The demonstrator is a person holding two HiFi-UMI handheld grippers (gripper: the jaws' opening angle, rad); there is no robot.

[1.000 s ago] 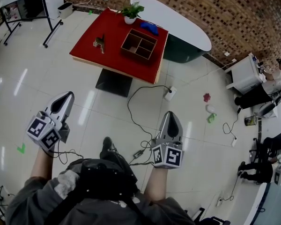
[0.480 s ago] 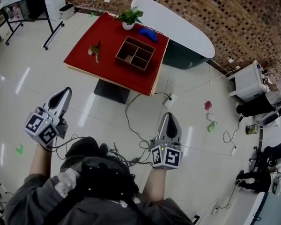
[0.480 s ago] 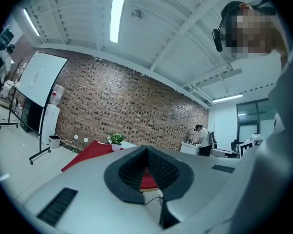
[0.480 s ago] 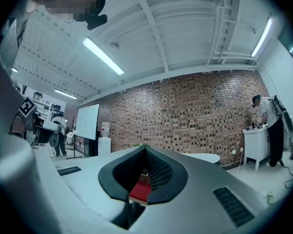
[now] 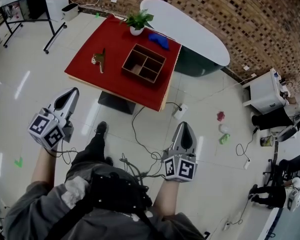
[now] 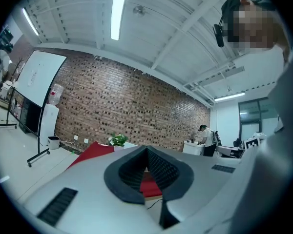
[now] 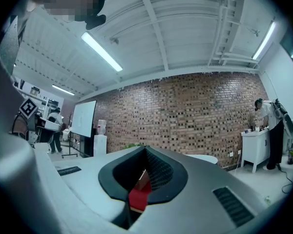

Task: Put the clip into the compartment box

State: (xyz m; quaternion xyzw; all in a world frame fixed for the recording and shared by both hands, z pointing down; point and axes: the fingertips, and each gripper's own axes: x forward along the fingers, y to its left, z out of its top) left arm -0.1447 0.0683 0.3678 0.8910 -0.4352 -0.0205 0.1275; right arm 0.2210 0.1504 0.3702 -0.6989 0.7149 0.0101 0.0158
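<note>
At 12 o'clock, the red surface (image 5: 120, 44) now sits nearer than a second ago. The clip (image 5: 98, 60) lies on it at 9 o'clock of the compartment box (image 5: 143, 63). The left fingers (image 5: 65, 104) and right fingers (image 5: 182, 136) are closed and empty, so the task is judged to be in its approach stage.

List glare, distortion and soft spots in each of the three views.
Head view: bright glare streaks lie on the glossy white tiled floor; fisheye bends the room's edges; the red square table is sharp. Left gripper view: the long ceiling tube light blows out white, the corners vignette black, the brick wall bows. Right gripper view: same dark corners and curved wall.
</note>
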